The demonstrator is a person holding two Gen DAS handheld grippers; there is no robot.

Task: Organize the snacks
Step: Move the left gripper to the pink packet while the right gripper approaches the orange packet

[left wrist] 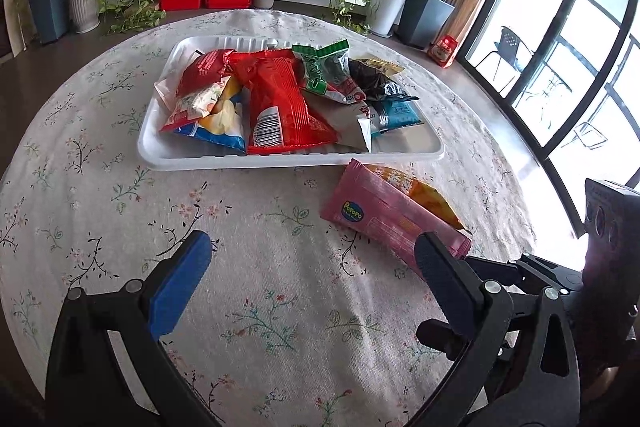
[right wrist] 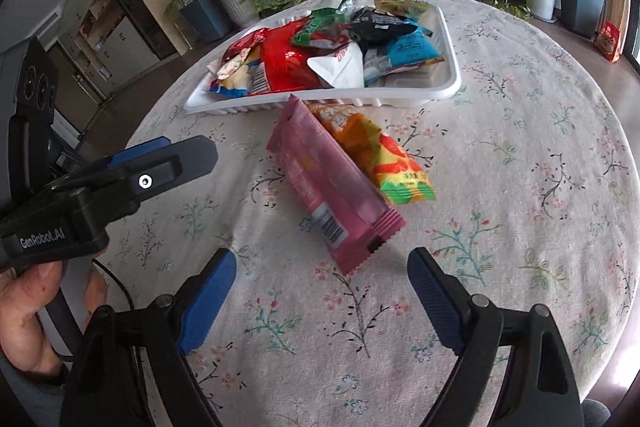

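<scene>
I am holding my right gripper (right wrist: 322, 287) wide open just short of the pink snack pack (right wrist: 328, 187) lying on the counter (right wrist: 520, 187).

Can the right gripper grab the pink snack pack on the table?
Probably yes. The right gripper is open and empty, and the pink snack pack lies just ahead with only bare tablecloth between. The orange packet touches its far side only.
</scene>
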